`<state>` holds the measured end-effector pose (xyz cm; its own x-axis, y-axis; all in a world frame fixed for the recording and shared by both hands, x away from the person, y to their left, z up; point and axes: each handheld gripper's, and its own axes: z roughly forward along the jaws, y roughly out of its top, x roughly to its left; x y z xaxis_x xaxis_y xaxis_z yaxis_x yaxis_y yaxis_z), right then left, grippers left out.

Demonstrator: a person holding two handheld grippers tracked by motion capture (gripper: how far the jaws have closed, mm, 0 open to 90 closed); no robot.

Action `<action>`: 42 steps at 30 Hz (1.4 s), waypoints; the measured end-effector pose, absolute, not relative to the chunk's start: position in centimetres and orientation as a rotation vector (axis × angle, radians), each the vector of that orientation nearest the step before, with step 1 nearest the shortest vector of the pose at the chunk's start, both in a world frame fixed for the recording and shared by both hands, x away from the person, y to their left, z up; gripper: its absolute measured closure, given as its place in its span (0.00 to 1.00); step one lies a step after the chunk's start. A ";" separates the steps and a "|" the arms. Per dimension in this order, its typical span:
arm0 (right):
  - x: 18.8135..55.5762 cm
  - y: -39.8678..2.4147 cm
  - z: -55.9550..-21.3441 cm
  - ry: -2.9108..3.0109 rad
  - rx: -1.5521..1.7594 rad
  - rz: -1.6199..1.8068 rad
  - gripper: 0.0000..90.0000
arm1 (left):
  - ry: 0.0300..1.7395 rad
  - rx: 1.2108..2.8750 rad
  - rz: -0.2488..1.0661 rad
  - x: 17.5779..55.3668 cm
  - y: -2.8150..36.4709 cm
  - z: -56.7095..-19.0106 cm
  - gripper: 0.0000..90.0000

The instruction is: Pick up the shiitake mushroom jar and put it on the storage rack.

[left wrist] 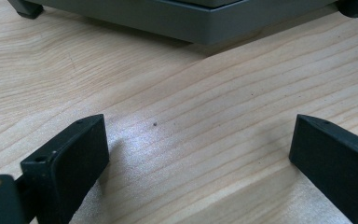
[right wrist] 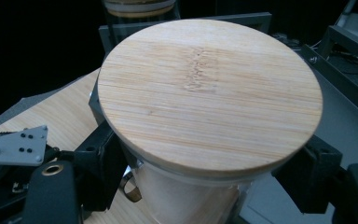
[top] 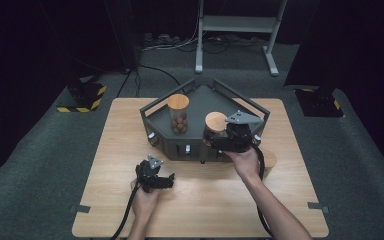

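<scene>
Right gripper point(top: 219, 139) clamped on a glass jar point(right wrist: 186, 196) with a round wooden lid point(top: 215, 121), jaws pressing either side of the glass just under the lid. Jar sits at the near right part of the grey tray point(top: 205, 102), over its front edge. Second jar point(top: 178, 114) with a wooden lid, holding brown balls, stands further left in the tray. Left gripper point(top: 167, 181) rests on the wooden table point(top: 110, 150), near the tray's front left, jaws wide apart, nothing between them.
</scene>
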<state>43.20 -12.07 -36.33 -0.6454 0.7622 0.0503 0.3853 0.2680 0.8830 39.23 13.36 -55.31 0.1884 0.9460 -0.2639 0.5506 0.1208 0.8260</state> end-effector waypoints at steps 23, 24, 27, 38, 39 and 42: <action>46.7 -11.1 -36.7 2.136 1.135 1.261 0.28 | 1.478 1.551 0.542 39.2 13.4 -55.3 0.05; 46.9 -11.0 -36.9 2.138 1.135 1.252 0.28 | 1.478 1.552 0.543 39.2 13.4 -55.3 0.05; 47.3 -10.9 -37.1 2.141 1.139 1.236 0.28 | 1.478 1.553 0.543 39.2 13.4 -55.3 0.05; 48.5 -10.7 -38.1 2.138 1.176 1.214 0.28 | 1.478 1.553 0.543 39.2 13.4 -55.3 0.05; 48.7 -10.6 -38.3 2.137 1.177 1.209 0.28 | 1.478 1.553 0.543 39.2 13.4 -55.3 0.05; 48.9 -10.5 -38.5 2.135 1.186 1.200 0.28 | 1.478 1.554 0.543 39.2 13.4 -55.3 0.05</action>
